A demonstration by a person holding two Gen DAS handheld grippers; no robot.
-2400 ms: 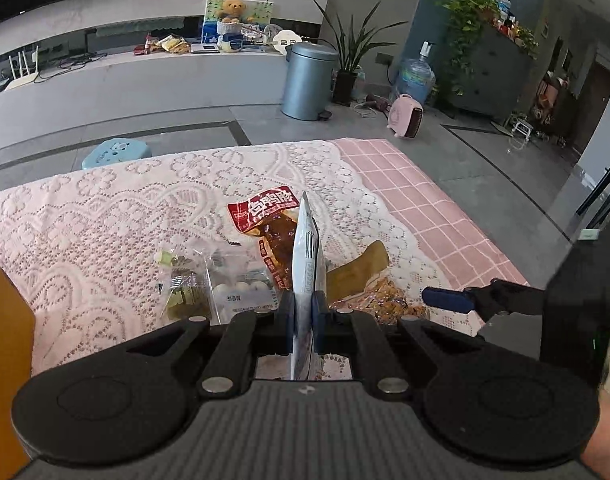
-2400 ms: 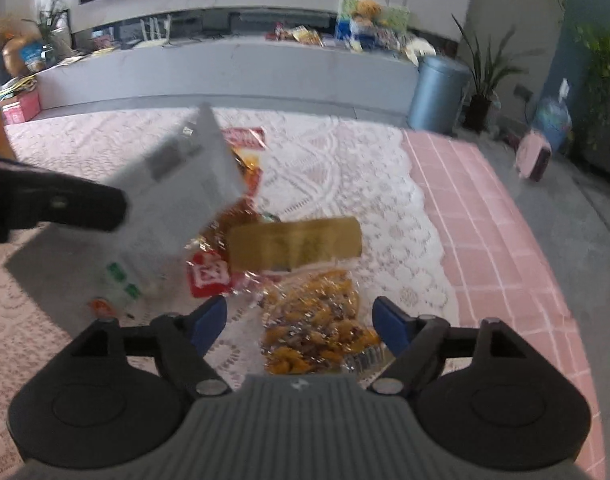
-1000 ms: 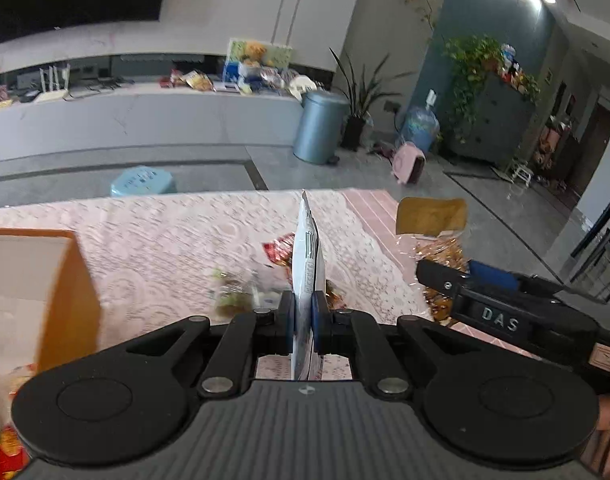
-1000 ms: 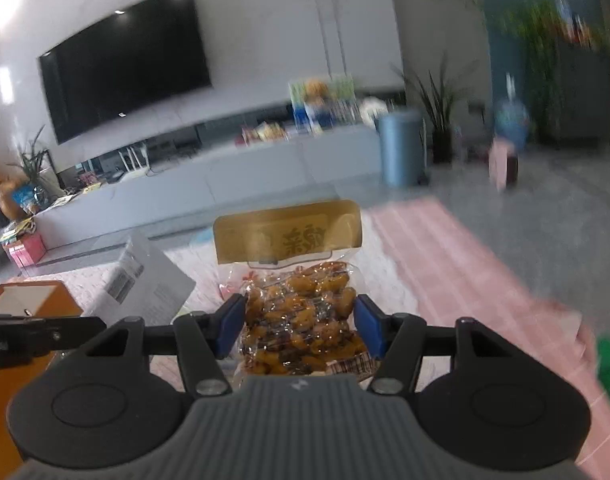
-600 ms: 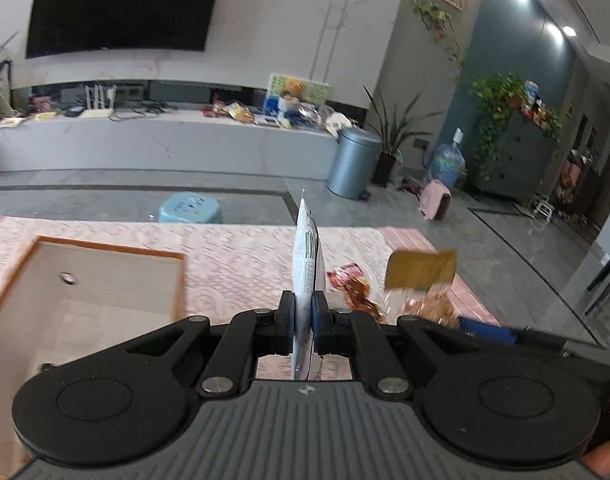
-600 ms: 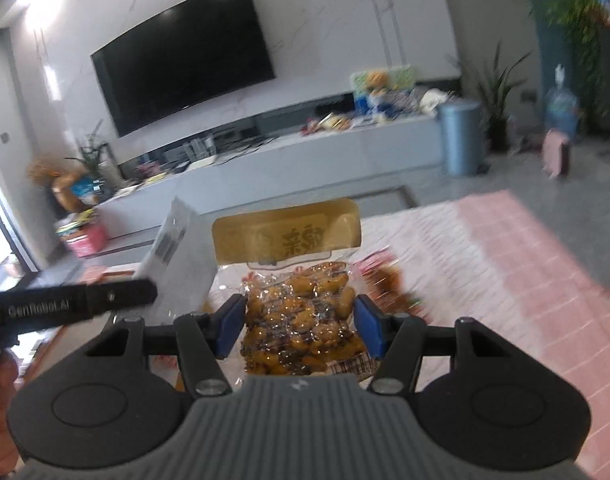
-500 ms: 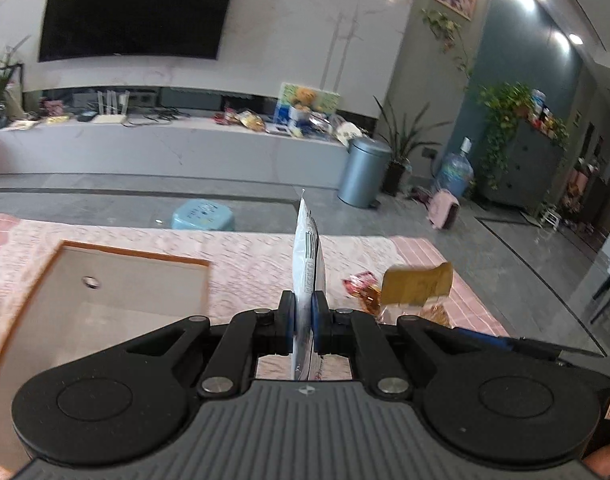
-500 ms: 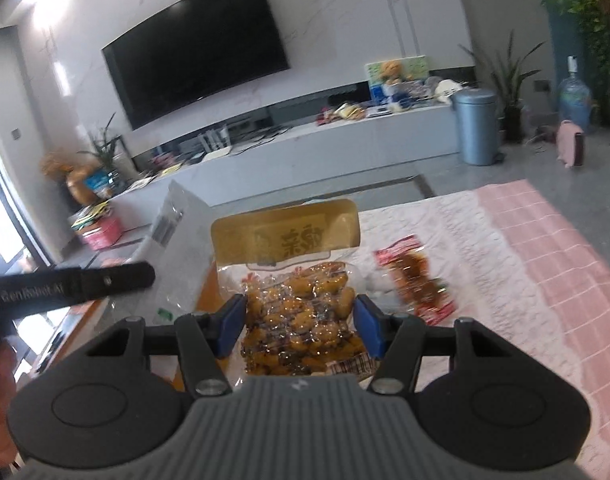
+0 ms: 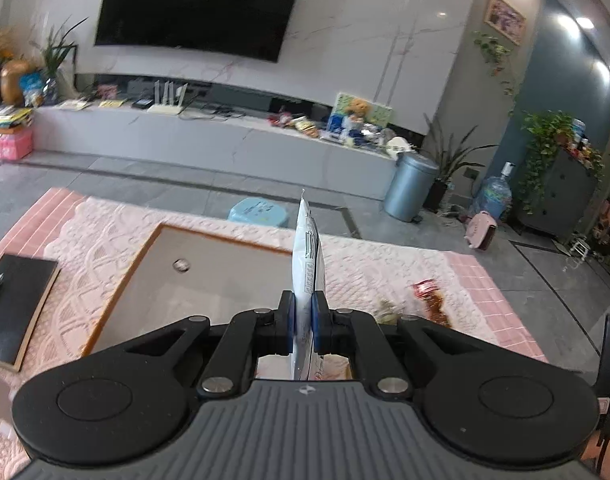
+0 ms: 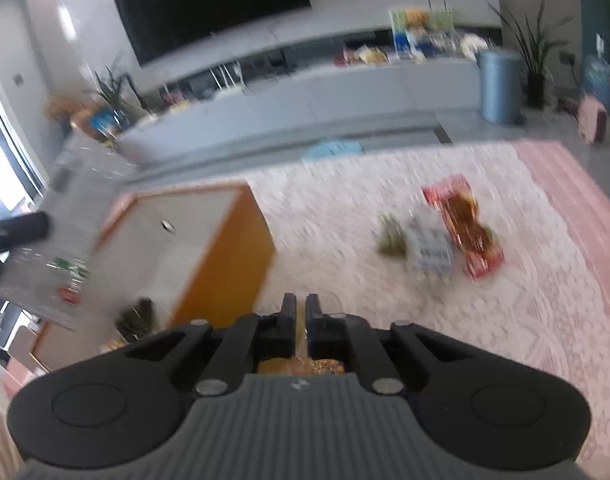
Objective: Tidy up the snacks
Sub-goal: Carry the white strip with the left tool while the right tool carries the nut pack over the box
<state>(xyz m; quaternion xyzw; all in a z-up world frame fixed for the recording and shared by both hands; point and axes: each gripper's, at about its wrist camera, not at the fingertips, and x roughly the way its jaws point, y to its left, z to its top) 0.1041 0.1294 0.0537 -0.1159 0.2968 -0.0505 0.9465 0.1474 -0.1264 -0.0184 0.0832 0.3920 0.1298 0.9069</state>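
Left wrist view: an open wooden box point(image 9: 225, 239) sits on the table point(image 9: 385, 272). Above it the left tool point(image 9: 303, 320) clamps a light, floppy white pouch point(image 9: 307, 248) by its flat lower edge. The right wrist view shows a dark packet point(image 10: 139, 320) in the box. The right tool point(image 10: 301, 316) has just closed tight, with a crinkly golden packet point(image 10: 305, 366) behind its pads; I cannot tell whether it is held.

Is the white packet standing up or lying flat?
Standing up on its edge. The white packet sticks up thin between the left gripper, whose blue pads squeeze it from both sides above the box.
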